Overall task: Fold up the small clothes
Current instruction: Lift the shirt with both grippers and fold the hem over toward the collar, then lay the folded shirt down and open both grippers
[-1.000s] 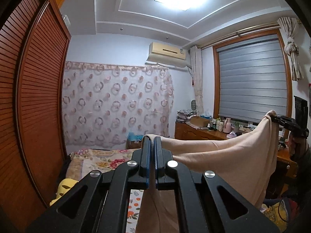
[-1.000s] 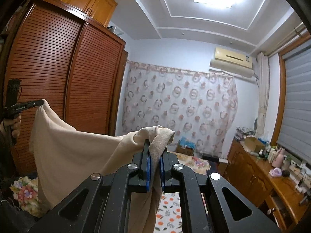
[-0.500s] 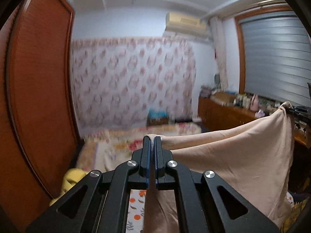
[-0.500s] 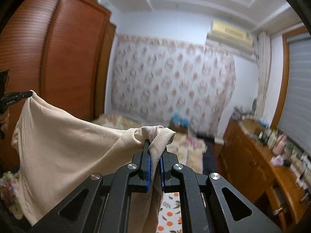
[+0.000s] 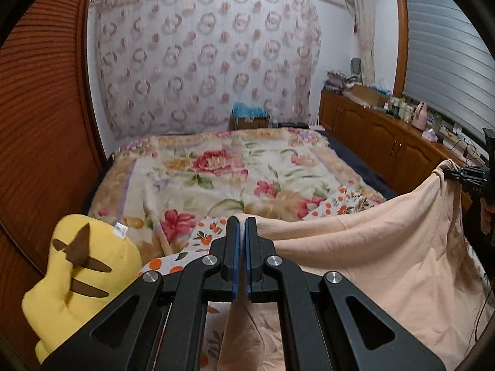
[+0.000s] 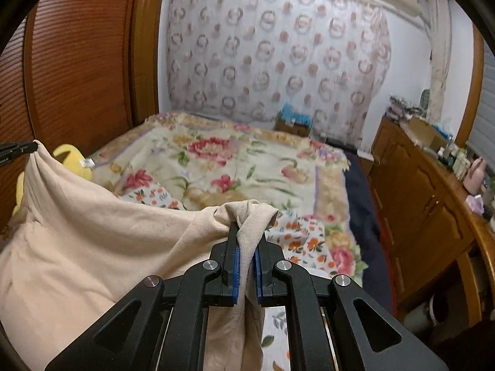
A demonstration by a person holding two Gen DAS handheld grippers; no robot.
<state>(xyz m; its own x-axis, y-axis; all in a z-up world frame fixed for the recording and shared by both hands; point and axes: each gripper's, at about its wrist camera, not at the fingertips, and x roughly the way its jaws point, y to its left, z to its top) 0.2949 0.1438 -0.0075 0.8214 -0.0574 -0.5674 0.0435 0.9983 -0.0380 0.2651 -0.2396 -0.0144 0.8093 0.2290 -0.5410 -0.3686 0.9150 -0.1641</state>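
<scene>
Between my two claws, over the near end of the bed, hangs the peach garment (image 5: 371, 256). My left claw (image 5: 242, 225) is pinched tight on one top corner of it, the blue pads nearly meeting with only a thin edge of cloth between them. My right claw (image 6: 247, 232) is clamped on the other top corner, where a thicker bunch of the fabric sticks up past my fingertips. The cloth sags in a shallow curve from one claw to the other and drapes down below both; I cannot tell whether its lower edge touches the bed.

Just beyond the cloth, an orange-printed sheet (image 6: 304, 235) lies on the near part of the bed. At the bed's left edge, against the slatted brown wardrobe (image 5: 40, 142), sits a yellow plush toy (image 5: 83, 275) with brown markings. Further out, a floral blanket (image 5: 216, 173) with red and pink blooms covers most of the bed, and a dark blue cover (image 6: 359, 204) shows along its right edge.

To the right of the bed runs a wooden sideboard (image 6: 414, 191) with bottles and a pink jug on top. At the far wall hangs a patterned curtain (image 5: 204, 58).
</scene>
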